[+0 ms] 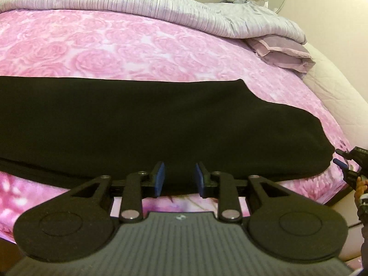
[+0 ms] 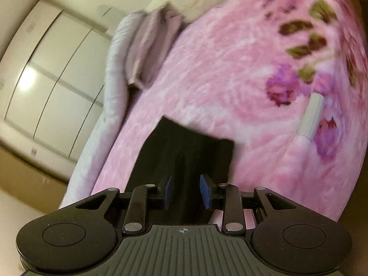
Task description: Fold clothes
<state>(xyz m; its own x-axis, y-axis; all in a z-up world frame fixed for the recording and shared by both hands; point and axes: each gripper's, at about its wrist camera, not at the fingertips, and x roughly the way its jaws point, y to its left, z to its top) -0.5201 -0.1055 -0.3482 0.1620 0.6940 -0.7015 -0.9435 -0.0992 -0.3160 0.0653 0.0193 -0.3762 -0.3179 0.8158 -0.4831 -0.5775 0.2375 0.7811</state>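
Black garment point(image 1: 161, 124) between both open tools, L point(image 1: 179, 179) & R point(image 2: 185, 192)

Open pink bedspread point(image 1: 138, 46) beyond black garment point(image 1: 138, 124); rumpled duvet point(image 1: 161, 2) behind

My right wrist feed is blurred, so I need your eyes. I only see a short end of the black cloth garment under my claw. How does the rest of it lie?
Observer: The black cloth garment lies as one long flat band across the pink rose-print bedspread.
Operator: Where is the left claw?
Observer: The left claw is open at the band's near long edge.
Operator: Can its camera see mine?
Observer: Yes, the right claw shows at the band's right end.
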